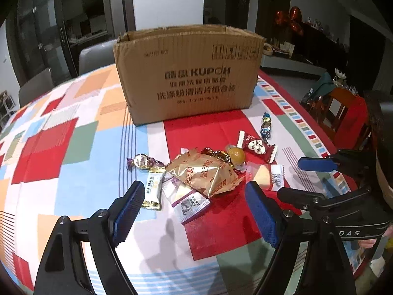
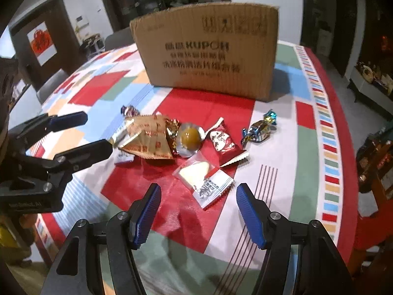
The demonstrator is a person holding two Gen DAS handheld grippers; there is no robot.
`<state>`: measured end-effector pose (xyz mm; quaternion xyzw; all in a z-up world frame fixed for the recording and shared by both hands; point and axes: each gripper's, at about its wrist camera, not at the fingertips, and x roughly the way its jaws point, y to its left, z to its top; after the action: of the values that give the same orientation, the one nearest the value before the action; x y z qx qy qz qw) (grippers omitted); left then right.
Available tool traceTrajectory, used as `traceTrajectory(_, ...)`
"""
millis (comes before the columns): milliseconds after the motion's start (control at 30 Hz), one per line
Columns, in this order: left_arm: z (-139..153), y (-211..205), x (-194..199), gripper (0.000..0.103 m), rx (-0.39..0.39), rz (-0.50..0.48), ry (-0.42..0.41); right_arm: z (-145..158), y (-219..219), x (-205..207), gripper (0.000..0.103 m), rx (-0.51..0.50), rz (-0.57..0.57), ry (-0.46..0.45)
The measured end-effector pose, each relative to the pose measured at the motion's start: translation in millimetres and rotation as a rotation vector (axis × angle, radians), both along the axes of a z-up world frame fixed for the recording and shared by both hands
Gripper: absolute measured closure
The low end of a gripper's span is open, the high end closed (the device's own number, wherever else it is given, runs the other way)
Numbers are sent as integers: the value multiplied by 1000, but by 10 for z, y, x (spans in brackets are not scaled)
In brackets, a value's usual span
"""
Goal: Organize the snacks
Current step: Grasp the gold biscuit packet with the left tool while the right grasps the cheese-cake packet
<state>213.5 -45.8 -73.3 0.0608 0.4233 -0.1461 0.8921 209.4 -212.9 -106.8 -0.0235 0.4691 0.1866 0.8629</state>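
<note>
Several wrapped snacks lie in a heap on the patchwork tablecloth in front of a cardboard box point(image 1: 186, 73) point(image 2: 208, 49). A gold biscuit packet point(image 1: 203, 174) point(image 2: 147, 137), a yellow jelly cup point(image 1: 237, 156) point(image 2: 189, 137), a red packet point(image 1: 258, 146) point(image 2: 223, 142), a clear cheese-like packet point(image 2: 203, 179) and a blue foil candy point(image 1: 266, 125) point(image 2: 260, 129) show. My left gripper point(image 1: 194, 211) is open just before the heap. My right gripper point(image 2: 199, 213) is open just before the clear packet.
The open-topped box stands at the table's far side. A purple foil candy point(image 1: 142, 162) lies left of the heap. Chairs point(image 1: 95, 56) stand behind the table, a red chair point(image 1: 343, 113) to the right. The round table's edge point(image 2: 343, 172) curves on the right.
</note>
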Motion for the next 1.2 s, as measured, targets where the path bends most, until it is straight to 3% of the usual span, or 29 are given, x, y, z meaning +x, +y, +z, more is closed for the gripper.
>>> traceTrajectory(333, -205, 37, 291, 20, -90, 22, 92, -168, 82, 152, 39, -62, 63, 7)
traceTrajectory(733, -356, -32, 548, 21, -118, 43, 155, -245, 138, 284, 38, -42, 75, -5)
traceTrajectory(800, -380, -36, 560, 24, -123, 44, 167, -249, 146, 284, 39, -48, 74, -16)
traceTrajectory(867, -409, -37, 568, 33, -125, 45, 178, -251, 148, 283, 50, -57, 65, -31)
traceTrajectory(1033, -429, -84, 555, 50, -142, 33, 184, -245, 132, 256, 57, -63, 54, -43)
traceTrajectory(1100, -425, -99, 537, 56, -140, 25, 177, -220, 120, 240, 66, -52, 46, -50)
traceTrajectory(1200, -413, -127, 507, 60, -131, 15, 170, -215, 100, 231, 66, -35, 31, -39)
